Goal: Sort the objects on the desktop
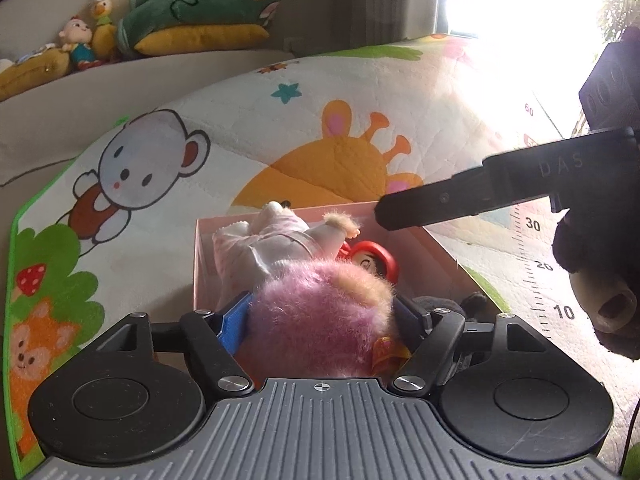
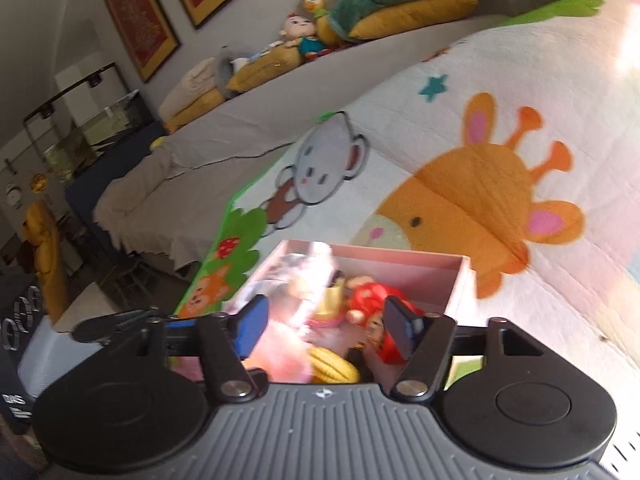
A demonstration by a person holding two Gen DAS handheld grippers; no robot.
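A pink cardboard box (image 1: 320, 210) stands on the play mat with toys inside. A doll with fluffy pink hair (image 1: 320, 308) and a pale dress lies in it, beside a red toy (image 1: 376, 258). My left gripper (image 1: 322, 312) is open, its fingers on either side of the doll's head, fur brushing the blue pad (image 1: 236, 316). In the left wrist view my right gripper (image 1: 384, 216) reaches in over the box's far right rim. My right gripper (image 2: 326, 328) hangs open above the box (image 2: 400, 254), over a red doll (image 2: 368, 300) and a yellow ribbed toy (image 2: 332, 366). This view is blurred.
The play mat (image 1: 328, 92) shows a giraffe, a bear and a printed ruler. A dark soft thing (image 1: 460, 304) lies at the box's near right corner. Behind, a ledge holds plush toys (image 1: 80, 40) and cushions (image 1: 200, 20). A fish tank (image 2: 92, 136) stands far left.
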